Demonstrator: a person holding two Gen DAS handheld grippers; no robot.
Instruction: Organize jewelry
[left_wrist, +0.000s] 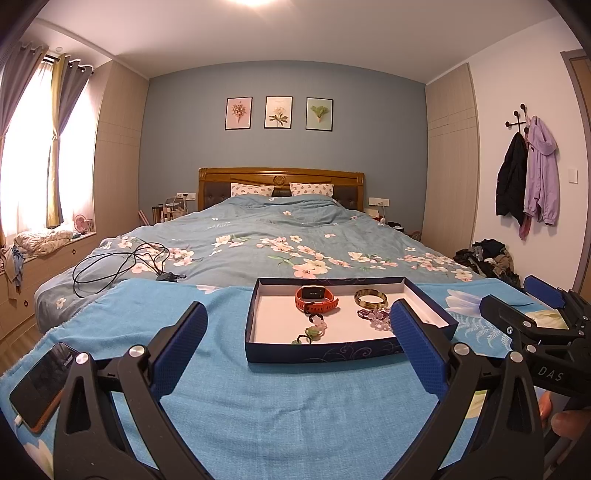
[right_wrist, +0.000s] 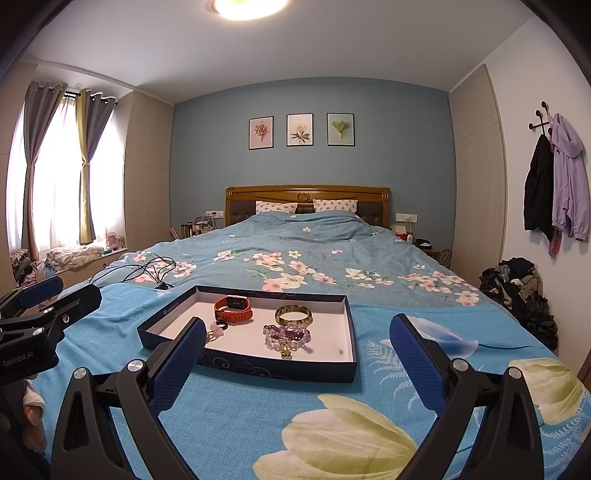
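Both tongs hang over the foot of the bed with their jaws spread wide and nothing between them: the left gripper (left_wrist: 298, 341) sits just short of the tray's near wall, the right gripper (right_wrist: 298, 354) off toward its near right corner. Their pads (left_wrist: 181, 347) are blue and finely dimpled, set on matte black plastic arms with silver rivets. The tray (right_wrist: 258, 363) is a shallow cardboard rectangle, dark blue outside with pale swirls, plain white inside, lying flat on a woven turquoise cloth (right_wrist: 229, 417) printed with big cream flowers. All the jewelry lies in it: an orange watch (right_wrist: 233, 309) with a rubbery strap and dark face at the back, a glossy mottled bangle (right_wrist: 293, 315) to its right, a heap of purple beads (right_wrist: 287, 336) just in front of the bangle, and a small pink and green charm (left_wrist: 314, 328) on a dark cord toward the near left. The tray's front right floor is bare. Cloth lies open in front of the tray and to both sides of it. A phone (left_wrist: 40, 384) rests by the cloth's left edge, and black cables (left_wrist: 122, 262) loop on the quilt beyond.
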